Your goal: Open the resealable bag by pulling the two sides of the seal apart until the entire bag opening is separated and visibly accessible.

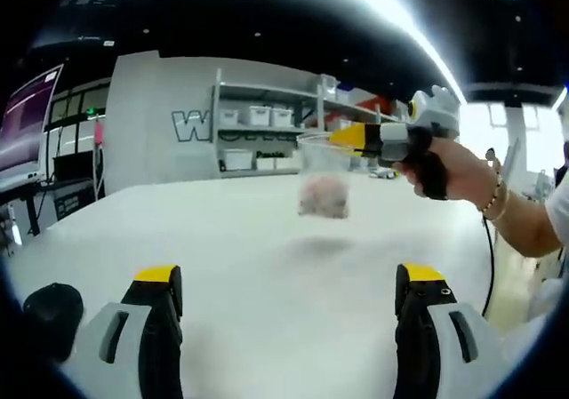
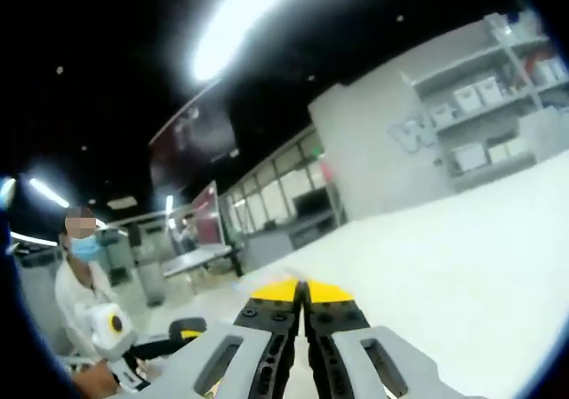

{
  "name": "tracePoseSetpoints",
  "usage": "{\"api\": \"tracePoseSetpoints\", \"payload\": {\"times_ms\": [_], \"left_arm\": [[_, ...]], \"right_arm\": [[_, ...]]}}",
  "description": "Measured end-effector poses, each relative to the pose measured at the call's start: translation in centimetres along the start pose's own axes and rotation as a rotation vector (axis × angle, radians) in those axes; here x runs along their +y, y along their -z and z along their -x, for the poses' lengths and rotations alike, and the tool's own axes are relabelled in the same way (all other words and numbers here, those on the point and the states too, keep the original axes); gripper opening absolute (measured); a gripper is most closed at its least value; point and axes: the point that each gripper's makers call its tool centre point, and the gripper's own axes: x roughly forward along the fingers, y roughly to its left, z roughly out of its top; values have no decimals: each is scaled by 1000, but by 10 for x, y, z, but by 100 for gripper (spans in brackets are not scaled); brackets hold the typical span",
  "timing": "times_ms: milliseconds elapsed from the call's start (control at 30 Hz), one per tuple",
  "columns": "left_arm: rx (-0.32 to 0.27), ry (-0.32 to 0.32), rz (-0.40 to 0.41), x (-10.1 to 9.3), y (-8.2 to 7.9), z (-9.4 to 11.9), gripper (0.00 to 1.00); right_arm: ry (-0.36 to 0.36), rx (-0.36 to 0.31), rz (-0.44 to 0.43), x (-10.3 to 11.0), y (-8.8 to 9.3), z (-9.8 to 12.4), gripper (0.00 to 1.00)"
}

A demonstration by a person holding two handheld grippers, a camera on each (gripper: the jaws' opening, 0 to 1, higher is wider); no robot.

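Note:
A clear resealable bag (image 1: 323, 181) with a pinkish lump inside hangs above the white table (image 1: 222, 239), a little beyond its middle. My right gripper (image 1: 342, 137), held by a hand coming in from the right, is shut on the bag's top edge. In the right gripper view its yellow-tipped jaws (image 2: 302, 291) are pressed together, and the bag's edge between them is barely visible. My left gripper (image 1: 289, 279) stands open low over the near part of the table, well short of the bag, with nothing between its fingers. It also appears at the lower left (image 2: 133, 332).
Metal shelves (image 1: 258, 137) with white bins stand against the grey wall behind the table. A monitor (image 1: 27, 119) and desks lie to the left. A black round object (image 1: 53, 315) sits at the table's near left. A person (image 2: 84, 283) stands at the left.

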Motion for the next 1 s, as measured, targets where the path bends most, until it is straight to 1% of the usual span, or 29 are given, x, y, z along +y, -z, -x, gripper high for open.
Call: {"api": "tracePoseSetpoints", "payload": {"times_ms": [300,533,700,1000], "left_arm": [[-7,-4,-8,2,-5,2,99],[-8,0,-10,2,-6,0,99],[-8,1,-12,2,-6,-1,99],[3,0,-9,3,-3,-6,99]], "right_arm": [[37,25,33,-14,-4,-20,0],[63,26,48,-28,-10,-39,0],[73,33,42,-35,-8,-49,0],[90,23,27,-48,-9,-59,0]]}}
